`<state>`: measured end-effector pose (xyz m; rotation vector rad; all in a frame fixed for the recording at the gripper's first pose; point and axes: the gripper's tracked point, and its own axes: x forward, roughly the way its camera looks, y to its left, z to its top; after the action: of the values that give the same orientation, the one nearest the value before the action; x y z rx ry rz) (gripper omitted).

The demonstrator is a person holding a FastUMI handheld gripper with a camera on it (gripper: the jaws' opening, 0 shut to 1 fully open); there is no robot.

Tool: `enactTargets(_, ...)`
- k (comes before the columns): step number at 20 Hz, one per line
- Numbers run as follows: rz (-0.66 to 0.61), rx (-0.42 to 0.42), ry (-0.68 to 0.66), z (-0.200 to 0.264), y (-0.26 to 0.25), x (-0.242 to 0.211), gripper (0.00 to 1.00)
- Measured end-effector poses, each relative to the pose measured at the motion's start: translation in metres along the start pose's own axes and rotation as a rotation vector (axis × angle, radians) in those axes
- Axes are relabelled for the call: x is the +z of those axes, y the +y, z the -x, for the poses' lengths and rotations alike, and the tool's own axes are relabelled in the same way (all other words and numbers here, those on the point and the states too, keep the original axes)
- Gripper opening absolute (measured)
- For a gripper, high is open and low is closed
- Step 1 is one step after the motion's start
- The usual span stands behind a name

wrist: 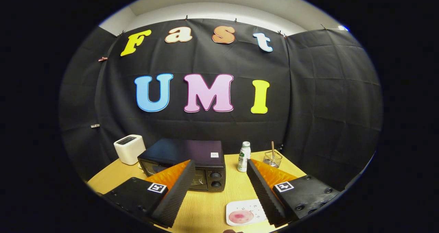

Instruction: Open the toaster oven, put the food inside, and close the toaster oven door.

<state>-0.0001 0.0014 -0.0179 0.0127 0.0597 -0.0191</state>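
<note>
A black toaster oven (pixel 192 157) stands on the wooden table (pixel 205 205), its door shut, two knobs on its right front. The left finger covers part of the oven's front. My gripper (pixel 219 181) is open and held above the table, with nothing between its fingers. The oven lies just beyond the left fingertip. Below, close to the right finger, a white plate (pixel 245 212) carries a round pink piece of food (pixel 241 216).
A white toaster (pixel 129 149) stands to the left of the oven. A small white bottle (pixel 244 156) stands to the oven's right, and a clear holder with a stick in it (pixel 273 158) sits farther right near the table's back corner.
</note>
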Motion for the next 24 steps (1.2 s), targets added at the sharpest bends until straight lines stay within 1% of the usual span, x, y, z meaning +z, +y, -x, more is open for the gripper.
enactTargets(4, -0.003, 0.02, 0.013, -0.008, 0.014, -0.004, 0.98)
enactTargets(7, -0.007, 0.041, 0.032, -0.023, 0.031, -0.009, 0.98)
enactTargets(16, 0.004, 0.121, 0.144, -0.089, 0.117, -0.055, 0.98)
enactTargets(19, 0.005, 0.126, 0.181, -0.11, 0.137, -0.072, 0.98)
enactTargets(24, -0.017, 0.1, 0.238, -0.144, 0.157, -0.103, 0.98)
